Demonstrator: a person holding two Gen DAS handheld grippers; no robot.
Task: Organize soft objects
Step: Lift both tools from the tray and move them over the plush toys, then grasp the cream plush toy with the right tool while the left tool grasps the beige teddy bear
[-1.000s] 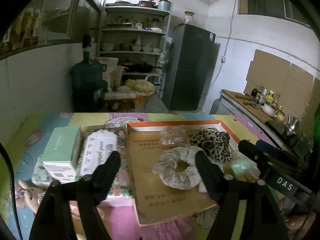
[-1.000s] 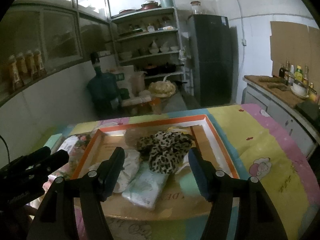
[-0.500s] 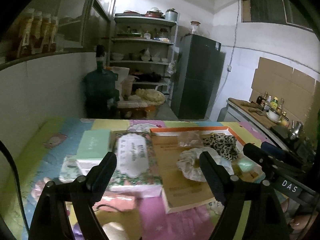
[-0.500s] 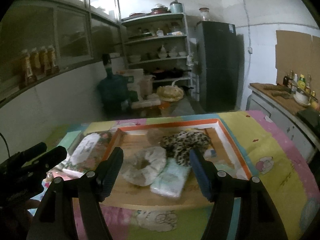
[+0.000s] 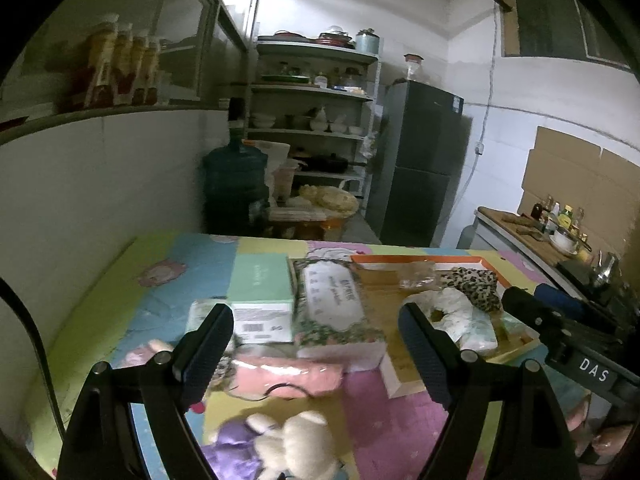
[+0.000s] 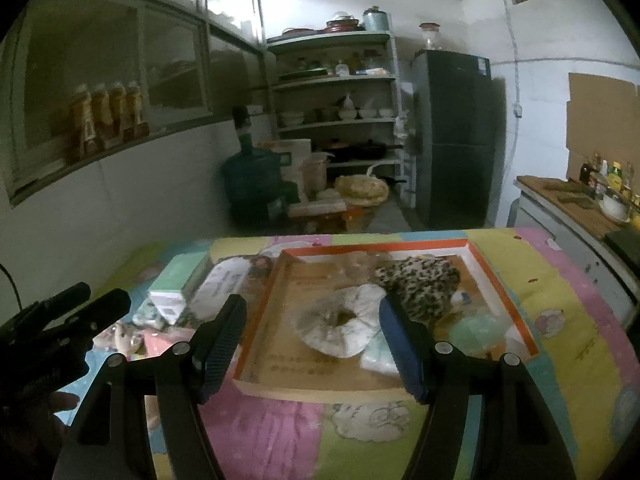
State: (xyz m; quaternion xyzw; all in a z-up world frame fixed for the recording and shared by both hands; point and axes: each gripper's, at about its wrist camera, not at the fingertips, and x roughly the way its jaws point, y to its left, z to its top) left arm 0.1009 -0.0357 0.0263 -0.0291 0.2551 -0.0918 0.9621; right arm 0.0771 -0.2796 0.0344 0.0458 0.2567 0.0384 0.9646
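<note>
Both grippers hang empty with jaws wide: the left gripper (image 5: 316, 344) above a pink pouch (image 5: 288, 374) and a plush toy (image 5: 296, 446) on the tabletop (image 5: 120, 320), the right gripper (image 6: 310, 338) before the tray (image 6: 500, 280). The likely slip is a pinch on the pouch dragging the tissue pack (image 5: 336, 312) touching it, or a fingertip catching the tray's raised edge. The tray already holds a pale scrunchie (image 6: 340, 330), a leopard scrunchie (image 6: 420, 284), a clear bag (image 5: 416, 274) and pale packets; the pouch, toy, tissue pack and green box (image 5: 260, 292) lie outside.
</note>
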